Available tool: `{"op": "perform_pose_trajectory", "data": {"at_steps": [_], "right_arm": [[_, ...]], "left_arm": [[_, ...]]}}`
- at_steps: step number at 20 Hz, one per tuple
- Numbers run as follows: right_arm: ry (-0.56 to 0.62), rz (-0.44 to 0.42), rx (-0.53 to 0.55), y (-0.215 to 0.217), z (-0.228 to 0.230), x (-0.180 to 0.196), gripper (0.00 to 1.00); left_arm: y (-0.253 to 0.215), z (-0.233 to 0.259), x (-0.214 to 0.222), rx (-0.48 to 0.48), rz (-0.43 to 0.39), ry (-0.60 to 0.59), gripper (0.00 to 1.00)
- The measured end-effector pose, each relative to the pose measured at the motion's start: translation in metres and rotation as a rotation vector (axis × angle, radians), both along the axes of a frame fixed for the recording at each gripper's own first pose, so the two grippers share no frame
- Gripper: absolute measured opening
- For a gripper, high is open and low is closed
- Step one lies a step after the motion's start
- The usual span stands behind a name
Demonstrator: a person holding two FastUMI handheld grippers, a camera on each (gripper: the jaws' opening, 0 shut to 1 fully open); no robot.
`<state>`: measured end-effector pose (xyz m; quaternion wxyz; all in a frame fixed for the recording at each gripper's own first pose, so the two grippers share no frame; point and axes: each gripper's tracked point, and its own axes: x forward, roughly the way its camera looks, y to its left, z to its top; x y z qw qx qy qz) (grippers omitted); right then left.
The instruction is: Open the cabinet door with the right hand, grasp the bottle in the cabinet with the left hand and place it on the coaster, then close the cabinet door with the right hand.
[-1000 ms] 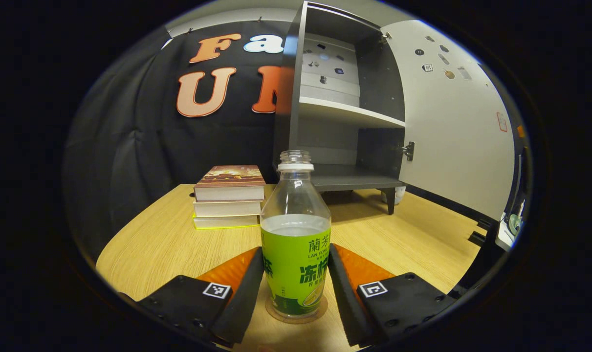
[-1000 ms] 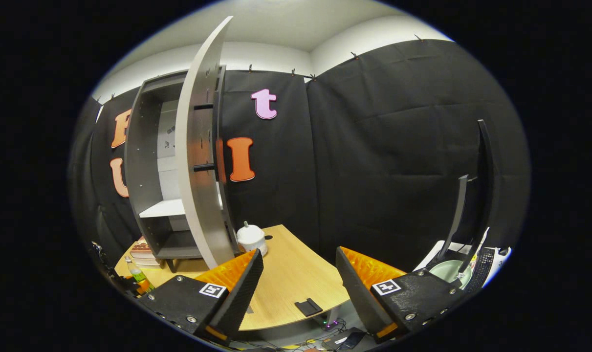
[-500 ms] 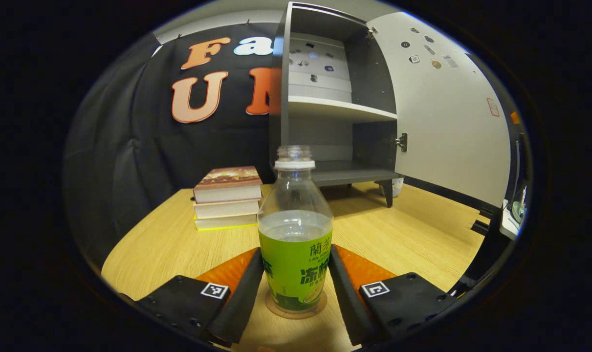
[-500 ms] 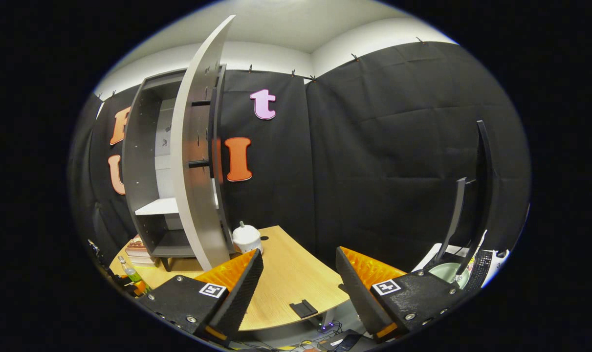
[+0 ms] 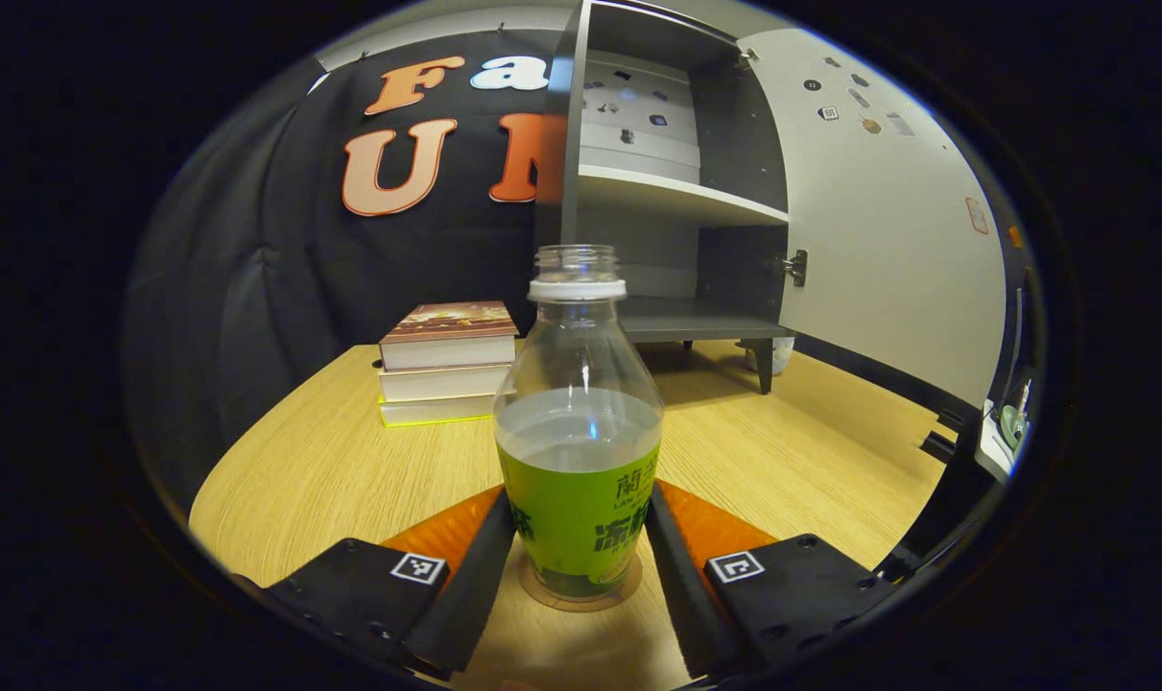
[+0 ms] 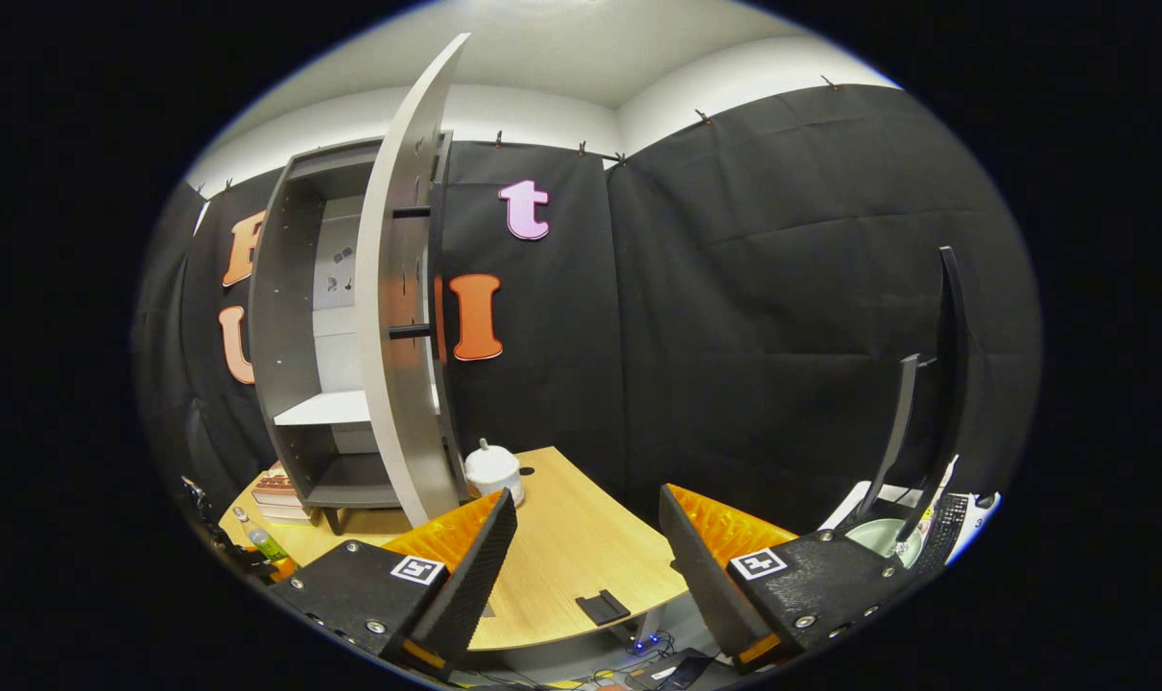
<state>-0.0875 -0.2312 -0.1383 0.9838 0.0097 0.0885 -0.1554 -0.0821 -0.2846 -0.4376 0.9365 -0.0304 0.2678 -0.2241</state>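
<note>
Clear plastic bottle (image 5: 578,422) with green label wrap, no cap, white neck ring, about half full of clear liquid. Stands upright on a round translucent brown coaster (image 5: 581,593) on the light wood-grain table (image 5: 331,470). Also tiny at the far lower left of the right gripper view (image 6: 264,543).

Left gripper (image 5: 579,561): fingers sit either side of the bottle's labelled lower body, right against it. Whether both pads actually press on it, can't tell, so grip state unclear.

Right gripper (image 6: 581,566): fingers spread wide, nothing between them, held over the table's near right edge, well apart from the door.

Grey two-shelf cabinet (image 5: 657,192) on short legs stands at the back of the table, shelves bare. Its pale grey cabinet door (image 5: 878,211) is swung wide open to the right; in the right gripper view it's seen nearly edge-on (image 6: 403,317).

Around: stack of three books (image 5: 446,374) left of the cabinet, behind and to the left of the bottle. Small white lidded pot (image 6: 492,470) beside the cabinet leg behind the door. Small flat black object (image 6: 603,607) on the table's front edge. Table between bottle and cabinet is free.
</note>
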Motion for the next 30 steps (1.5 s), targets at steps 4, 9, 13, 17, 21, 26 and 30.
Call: {"op": "perform_pose_trajectory", "data": {"at_steps": [4,9,13,17,21,26,30], "right_arm": [[0.006,0.003,-0.003,0.003,0.000,-0.001,0.93],[0.010,0.009,-0.008,0.005,-0.003,0.000,0.93],[0.034,-0.015,-0.051,-0.006,-0.015,0.010,0.93],[0.085,-0.003,-0.049,-0.003,-0.046,0.038,0.93],[0.127,0.039,-0.039,0.013,-0.073,0.066,0.93],[0.165,0.070,-0.047,0.024,-0.096,0.081,0.90],[0.152,0.075,-0.025,0.027,-0.097,0.080,0.91]], "left_arm": [[0.000,0.001,-0.003,0.004,-0.005,0.001,0.85],[0.000,0.005,-0.005,0.004,-0.010,-0.003,0.91],[0.002,0.010,-0.007,0.006,-0.008,-0.006,0.92],[0.003,0.015,-0.011,0.022,-0.021,-0.020,0.92],[0.001,0.024,-0.018,0.016,-0.030,-0.026,0.98],[0.000,0.036,-0.027,0.008,-0.044,-0.041,0.98],[0.006,0.051,-0.037,0.004,-0.053,-0.059,0.98]]}}
